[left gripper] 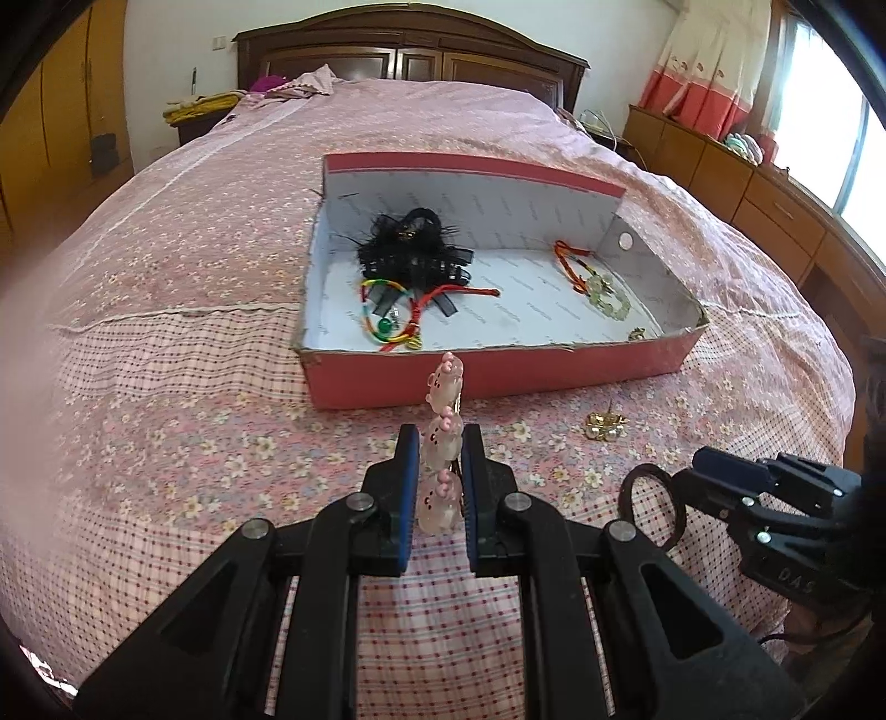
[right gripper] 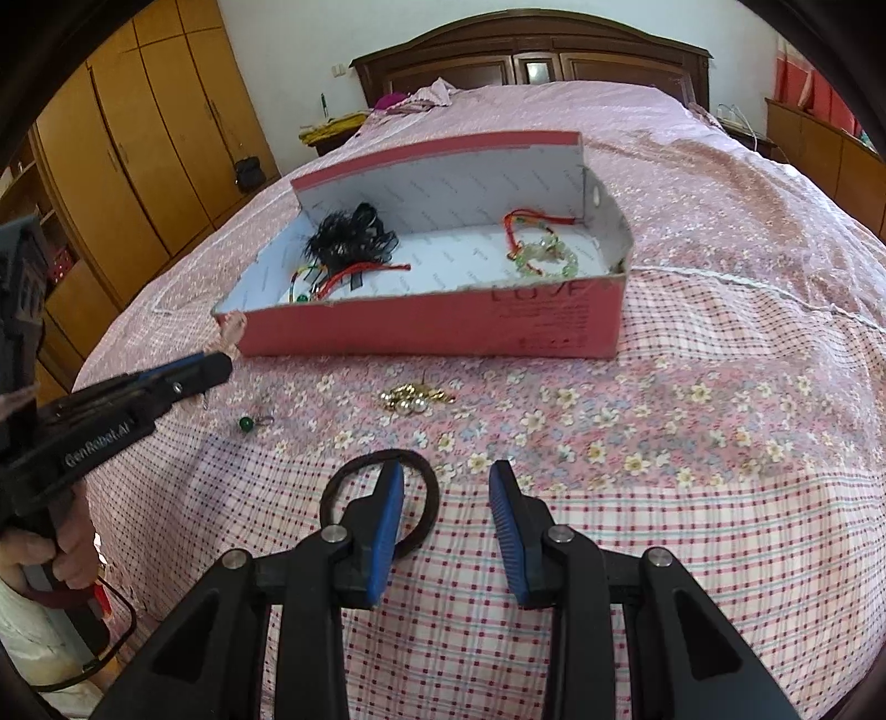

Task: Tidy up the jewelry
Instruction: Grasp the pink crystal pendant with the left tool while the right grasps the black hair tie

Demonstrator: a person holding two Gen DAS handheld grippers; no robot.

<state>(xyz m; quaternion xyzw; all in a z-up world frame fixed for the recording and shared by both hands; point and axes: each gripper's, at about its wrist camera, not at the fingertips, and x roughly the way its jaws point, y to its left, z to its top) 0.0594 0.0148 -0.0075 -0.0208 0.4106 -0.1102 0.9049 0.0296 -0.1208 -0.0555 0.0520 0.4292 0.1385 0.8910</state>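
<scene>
My left gripper (left gripper: 440, 432) is shut on a string of pale pink animal-shaped beads (left gripper: 443, 448), which sticks up between the blue pads just in front of the red box (left gripper: 498, 382). In the right wrist view the left gripper (right gripper: 221, 363) and the pink beads (right gripper: 233, 327) are at the box's (right gripper: 432, 327) near left corner. My right gripper (right gripper: 446, 468) is open, nothing between its pads. Its left finger overlaps a black hair tie (right gripper: 426, 498) on the bedspread; contact is unclear. Gold pearl earrings (right gripper: 410, 401) and a green bead charm (right gripper: 246, 425) lie loose.
Inside the box lie a black lace hairpiece (left gripper: 410, 249), coloured cord bracelets (left gripper: 387, 315), a red cord (left gripper: 570, 260) and a pale green bead bracelet (left gripper: 609, 296). The pink floral bedspread (left gripper: 194, 277) stretches to a wooden headboard (left gripper: 410, 50). Wardrobes (right gripper: 138, 138) stand to the left.
</scene>
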